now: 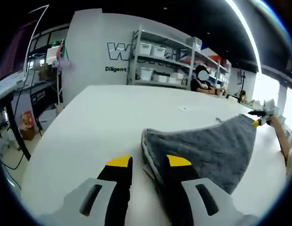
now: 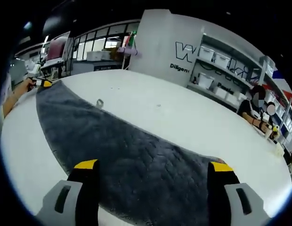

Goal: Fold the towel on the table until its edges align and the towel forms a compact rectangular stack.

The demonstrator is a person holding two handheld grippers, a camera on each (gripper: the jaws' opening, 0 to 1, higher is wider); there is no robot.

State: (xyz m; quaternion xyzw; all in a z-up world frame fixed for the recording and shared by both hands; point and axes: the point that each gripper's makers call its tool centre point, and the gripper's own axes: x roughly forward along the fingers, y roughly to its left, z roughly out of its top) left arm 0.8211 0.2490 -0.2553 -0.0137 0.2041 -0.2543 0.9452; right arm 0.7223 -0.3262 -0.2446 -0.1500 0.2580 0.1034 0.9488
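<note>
A grey quilted towel lies spread flat on the white table. In the left gripper view my left gripper stands open at the towel's near corner, its right jaw over the hem and its left jaw over bare table. My right gripper shows small at the towel's far corner, with a person's arm behind it. In the right gripper view the towel runs as a long band. My right gripper is wide open over its near end. The left gripper sits at the far end, beside a hand.
A small pale object lies on the table just beyond the towel. Metal shelves with white bins line the back wall, and a person sits there. The table's left edge drops toward a desk with cables.
</note>
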